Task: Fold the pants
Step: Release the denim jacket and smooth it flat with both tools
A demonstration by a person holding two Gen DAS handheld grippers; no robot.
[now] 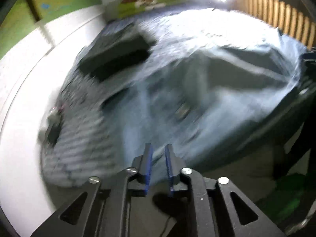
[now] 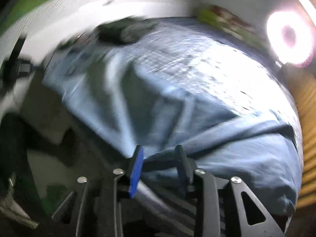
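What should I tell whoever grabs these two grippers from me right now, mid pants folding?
Left gripper: fingers a little apart, nothing between them, just above the pants.
Right gripper: open, with a fold of the pants lying between its fingers.
Pants: grey-blue, spread rumpled across the bed. A dark folded pile lies at the far left of the bed.
Done: no neat fold visible; the pictures are blurred.
Left: grip the near edge with both grippers, probably, then fold and flatten.

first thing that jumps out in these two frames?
The glaring ring light at upper right, washing out the bed. Then the blue-grey pants rumpled across the bed, blurred by motion. A dark folded stack sits behind them, toward the left.
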